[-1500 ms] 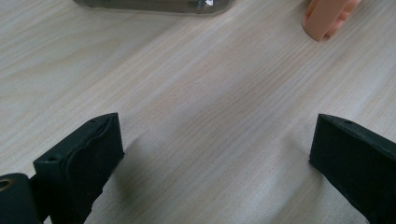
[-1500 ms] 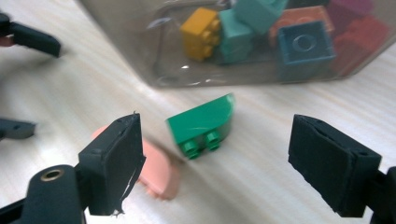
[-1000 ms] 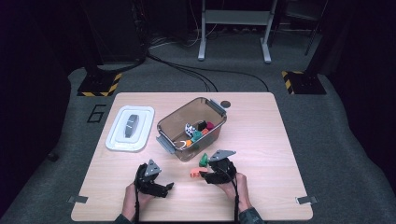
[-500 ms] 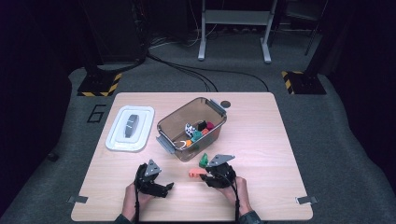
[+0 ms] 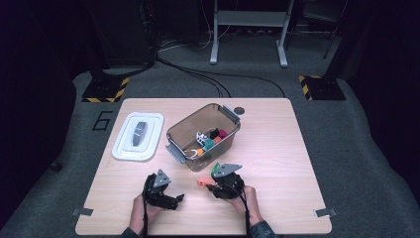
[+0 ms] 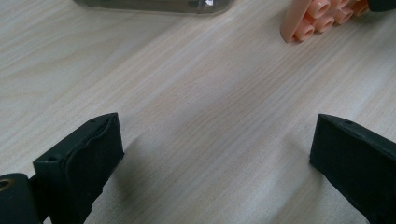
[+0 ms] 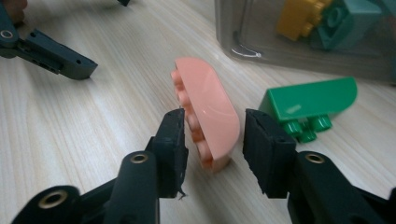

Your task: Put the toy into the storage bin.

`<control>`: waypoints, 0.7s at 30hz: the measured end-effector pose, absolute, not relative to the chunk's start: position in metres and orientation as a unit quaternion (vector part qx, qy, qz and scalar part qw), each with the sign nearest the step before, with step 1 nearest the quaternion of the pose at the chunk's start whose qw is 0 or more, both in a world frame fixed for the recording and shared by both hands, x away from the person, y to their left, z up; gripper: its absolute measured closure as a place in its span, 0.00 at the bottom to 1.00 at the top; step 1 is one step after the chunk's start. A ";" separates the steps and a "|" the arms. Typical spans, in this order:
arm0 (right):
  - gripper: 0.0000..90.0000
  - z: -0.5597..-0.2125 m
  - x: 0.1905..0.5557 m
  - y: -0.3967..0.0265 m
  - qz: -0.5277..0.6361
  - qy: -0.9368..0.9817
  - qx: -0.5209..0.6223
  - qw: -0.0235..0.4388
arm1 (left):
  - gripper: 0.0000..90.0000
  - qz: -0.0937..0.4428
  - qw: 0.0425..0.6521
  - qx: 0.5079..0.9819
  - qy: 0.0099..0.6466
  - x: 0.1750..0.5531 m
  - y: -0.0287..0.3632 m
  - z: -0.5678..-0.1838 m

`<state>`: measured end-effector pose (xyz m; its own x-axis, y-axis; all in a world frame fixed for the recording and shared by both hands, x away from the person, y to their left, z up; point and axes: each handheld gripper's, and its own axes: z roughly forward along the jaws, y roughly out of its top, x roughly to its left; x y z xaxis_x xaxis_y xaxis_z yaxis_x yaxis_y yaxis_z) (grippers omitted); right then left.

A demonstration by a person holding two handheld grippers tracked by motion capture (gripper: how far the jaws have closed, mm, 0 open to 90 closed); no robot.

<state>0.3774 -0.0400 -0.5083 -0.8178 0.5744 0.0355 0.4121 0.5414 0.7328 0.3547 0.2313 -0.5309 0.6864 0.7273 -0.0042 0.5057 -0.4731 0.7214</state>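
A salmon curved brick (image 7: 210, 98) stands on its edge on the table, studs toward the left jaw. My right gripper (image 7: 212, 135) has just been closing and is now shut on this brick, one pad on the studs and one on the curved back. In the high view the right gripper (image 5: 210, 184) is at the front centre with the brick (image 5: 202, 182) at its tip. A green curved brick (image 7: 310, 100) lies just beyond it on the table. My left gripper (image 6: 215, 140) stands open over bare wood, and the salmon brick (image 6: 317, 16) lies ahead of it.
A clear bin (image 5: 178, 134) holding several coloured bricks stands at the table's centre, right behind the two bricks. Its white lid (image 5: 137, 136) lies to the left. A small dark disc (image 5: 239, 110) sits near the far edge. One finger (image 7: 60, 58) of the left gripper shows opposite the right one.
The right hand has shifted slightly at the salmon brick. The left hand and the bin have not moved.
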 end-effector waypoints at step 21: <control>0.75 -0.493 0.368 -0.048 0.410 0.857 0.287 0.119 | 0.03 0.157 0.357 0.846 0.363 0.355 0.232 -0.530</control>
